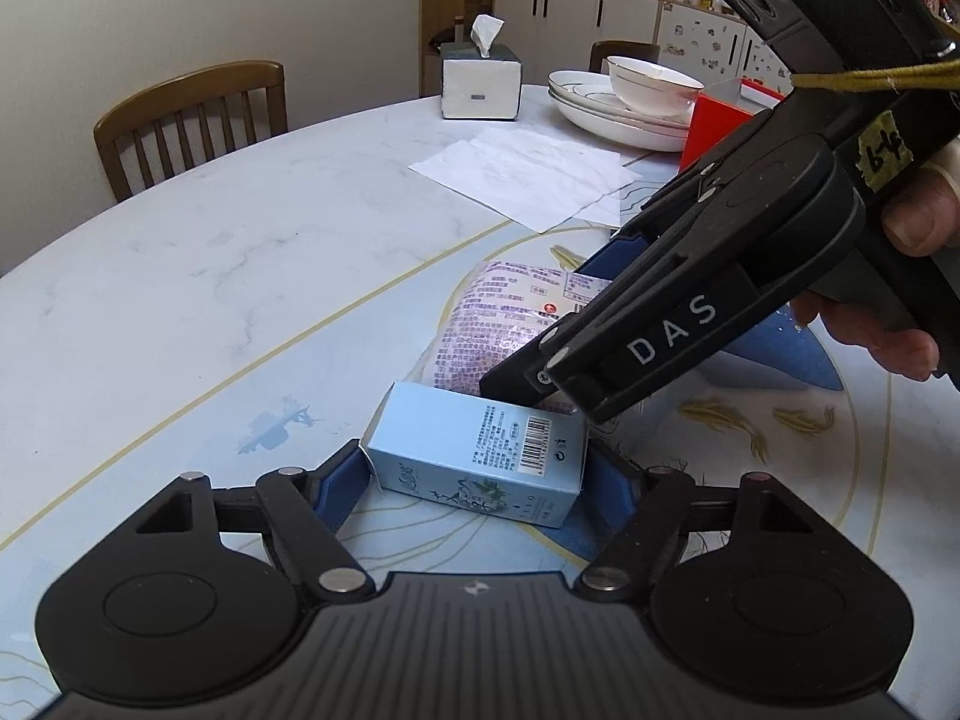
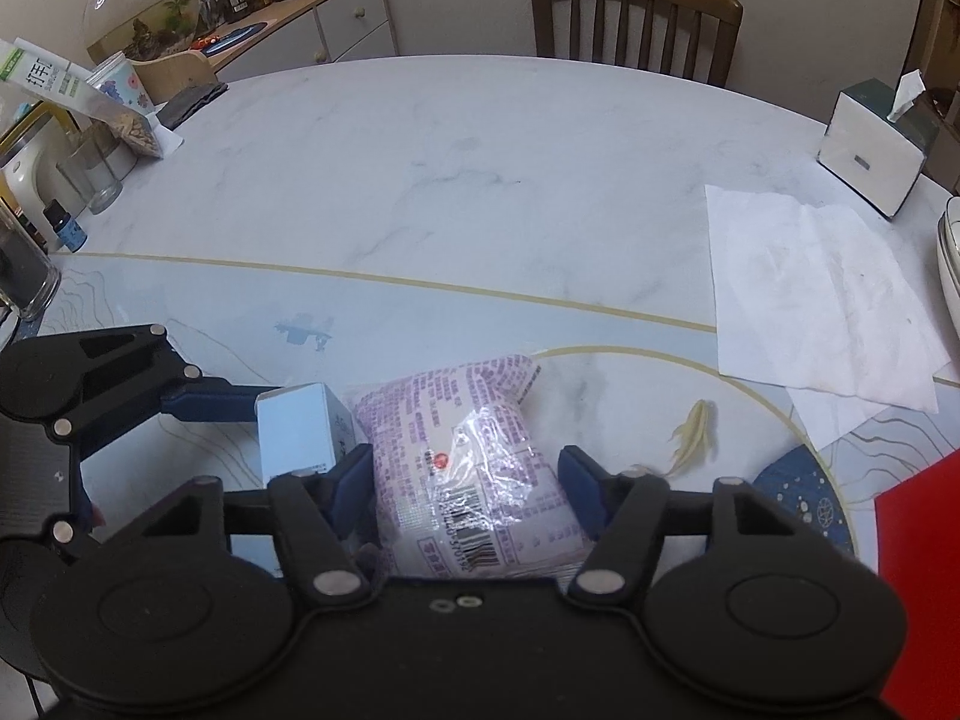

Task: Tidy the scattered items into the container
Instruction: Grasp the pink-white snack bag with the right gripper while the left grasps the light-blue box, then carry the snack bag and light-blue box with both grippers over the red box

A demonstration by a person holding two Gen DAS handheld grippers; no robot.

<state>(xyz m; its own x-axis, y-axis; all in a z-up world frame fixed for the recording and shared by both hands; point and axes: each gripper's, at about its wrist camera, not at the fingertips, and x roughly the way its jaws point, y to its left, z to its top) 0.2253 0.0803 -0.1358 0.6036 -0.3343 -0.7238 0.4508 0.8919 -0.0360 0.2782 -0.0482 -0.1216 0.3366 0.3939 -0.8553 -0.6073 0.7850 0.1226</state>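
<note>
- Left wrist view: the left hand-held gripper points down at the table, its 2 blue pads set against the 2 ends of a small light-blue carton, which lies on its side on the patterned mat near the table's near edge. The pads look pressed on the carton, so the carton is gripped.
- Just behind the carton, touching or nearly so, lies a purple-printed snack packet.
- The right hand-held gripper comes in from the right, held by a person's hand, with its fingers down over the packet; its jaw opening cannot be read from this side.
- Toward the far edge of the table lie white paper sheets, a tissue box, stacked white plates with a bowl, and a red container at the right.
- Right wrist view: the right hand-held gripper straddles the snack packet; both blue pads sit at the packet's sides and appear to press on the wrapper.
- The left hand-held gripper reaches in from the left, 1 blue finger against the light-blue carton, which stands just beside the packet's left side.
- A red container's corner shows at the right edge; the paper sheets and the tissue box lie toward the far right corner.
</note>
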